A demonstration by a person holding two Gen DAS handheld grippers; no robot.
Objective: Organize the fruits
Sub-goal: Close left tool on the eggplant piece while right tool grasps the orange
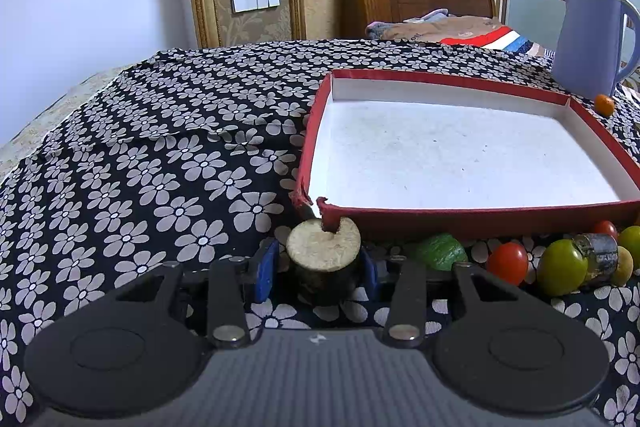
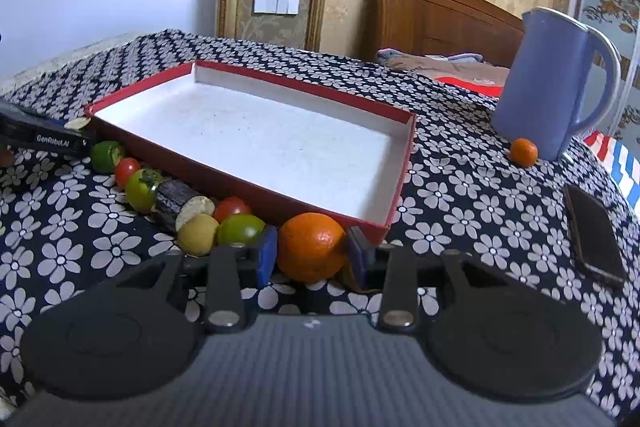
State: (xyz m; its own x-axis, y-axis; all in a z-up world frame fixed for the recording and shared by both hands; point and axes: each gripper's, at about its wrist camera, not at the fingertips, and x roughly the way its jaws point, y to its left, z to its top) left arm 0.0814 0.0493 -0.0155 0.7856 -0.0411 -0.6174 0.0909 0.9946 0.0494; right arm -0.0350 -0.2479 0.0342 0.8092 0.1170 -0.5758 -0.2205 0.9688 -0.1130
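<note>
My left gripper [image 1: 318, 273] is shut on a short dark sugarcane piece [image 1: 323, 247] that stands on end on the flowered cloth, at the torn near-left corner of the red tray [image 1: 480, 221]. My right gripper [image 2: 312, 261] is shut on an orange [image 2: 310, 243] resting on the cloth against the red tray's [image 2: 304, 87] near wall, a blue pad on each side. The tray's white floor is bare in both views. In the right wrist view, the left gripper's body [image 2: 44, 139] shows at the far left.
Along the tray's near wall lie a lime [image 2: 105, 155], red tomatoes [image 2: 127, 171], green tomatoes [image 2: 142, 189], a second cane piece [image 2: 180, 203] and a yellow fruit [image 2: 198, 235]. A blue jug [image 2: 552, 83] with a small orange [image 2: 523, 151] stands behind; a phone [image 2: 594, 235] lies right.
</note>
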